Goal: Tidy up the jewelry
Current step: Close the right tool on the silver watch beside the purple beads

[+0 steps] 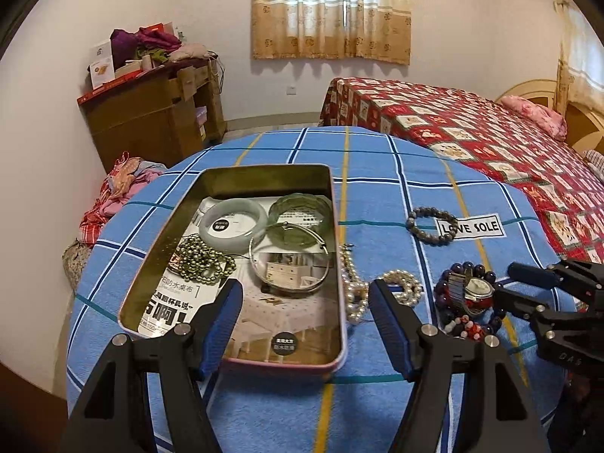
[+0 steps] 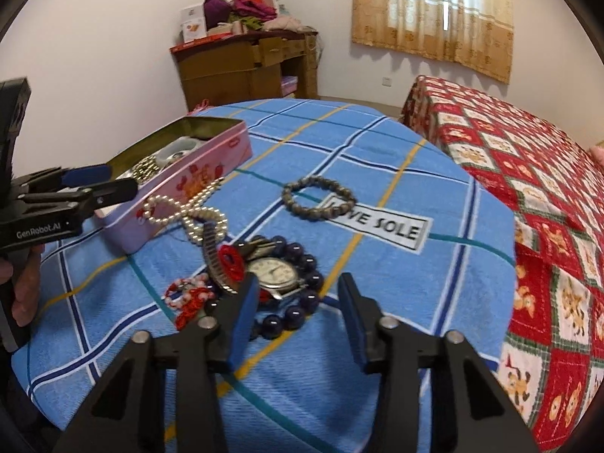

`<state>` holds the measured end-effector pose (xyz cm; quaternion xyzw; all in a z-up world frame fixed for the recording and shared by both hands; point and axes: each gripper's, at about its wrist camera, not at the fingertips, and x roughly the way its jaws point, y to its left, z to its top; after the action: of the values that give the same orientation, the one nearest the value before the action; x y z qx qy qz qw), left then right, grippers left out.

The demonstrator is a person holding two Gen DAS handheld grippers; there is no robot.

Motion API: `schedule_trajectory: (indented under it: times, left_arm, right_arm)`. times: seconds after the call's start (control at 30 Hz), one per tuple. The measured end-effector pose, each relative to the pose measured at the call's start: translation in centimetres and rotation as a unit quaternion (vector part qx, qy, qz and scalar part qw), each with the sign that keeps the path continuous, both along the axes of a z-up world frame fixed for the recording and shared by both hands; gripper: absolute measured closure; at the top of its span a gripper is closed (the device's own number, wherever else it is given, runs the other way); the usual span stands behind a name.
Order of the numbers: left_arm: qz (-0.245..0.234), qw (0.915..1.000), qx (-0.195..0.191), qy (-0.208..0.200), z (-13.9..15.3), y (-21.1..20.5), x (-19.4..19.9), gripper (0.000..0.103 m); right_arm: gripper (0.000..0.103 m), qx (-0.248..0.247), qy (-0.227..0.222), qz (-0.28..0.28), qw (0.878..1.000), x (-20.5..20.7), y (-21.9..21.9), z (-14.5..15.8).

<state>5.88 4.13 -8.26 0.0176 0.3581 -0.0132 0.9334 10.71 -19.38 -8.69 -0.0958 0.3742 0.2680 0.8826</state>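
From the left wrist view, the left gripper (image 1: 305, 302) hangs over the near end of the open tin (image 1: 341, 294), its fingers (image 1: 226, 313) spread wide with nothing between them; one fingertip lies over the tin's paper-lined floor, the other just outside the tin's right wall, beside the pearl strand (image 1: 381, 290) on the bench (image 1: 377, 173). Inside the tin lie a pale jade bangle (image 1: 234, 222), a green bangle (image 1: 298, 211), a silver bangle (image 1: 290, 260) and a heap of metal beads (image 1: 204, 260). A grey bead bracelet (image 1: 430, 224) sits apart to the right, and the right gripper (image 1: 528, 283) reaches in over the watch (image 1: 477, 288) and dark beads (image 1: 445, 294). From the right wrist view, the right gripper (image 2: 298, 294) is above that pile with its fingers (image 2: 247, 302) apart and gripping nothing: the left fingertip overlaps the edge of the watch (image 2: 277, 271), the ring of dark beads (image 2: 302, 294) shows between the fingers, and the red bead string (image 2: 187, 296) lies just left of them. Only this view shows the tin's pink printed side (image 2: 181, 196), the pearls (image 2: 188, 211) resting against it, and a hand (image 2: 24, 283) holding the left gripper's handle; the tin's contents are mostly hidden here.
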Motion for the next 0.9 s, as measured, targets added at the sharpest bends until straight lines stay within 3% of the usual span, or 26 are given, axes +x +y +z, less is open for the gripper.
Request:
schedule_trajectory:
  times: [0.43,0.53,0.9]
  left_arm:
    - [-0.014,0.9999,-0.005,-0.002,-0.1,-0.6,-0.3,0.034]
    - [-0.019,0.9998,-0.008,-0.006,0.1,-0.7,-0.5,0.034]
    - [-0.032,0.9994,0.001,-0.012,0.3,-1.7,-0.8,0.034]
  right_arm:
    - [0.067,-0.025,0.031,0.021,0.999,1.8,2.0,-1.2]
    - [0.083,0.001,0.038,0.02,0.999,1.7,1.3,-1.1]
    - [0.09,0.032,0.014,0.008,0.999,1.1,0.7,-0.1]
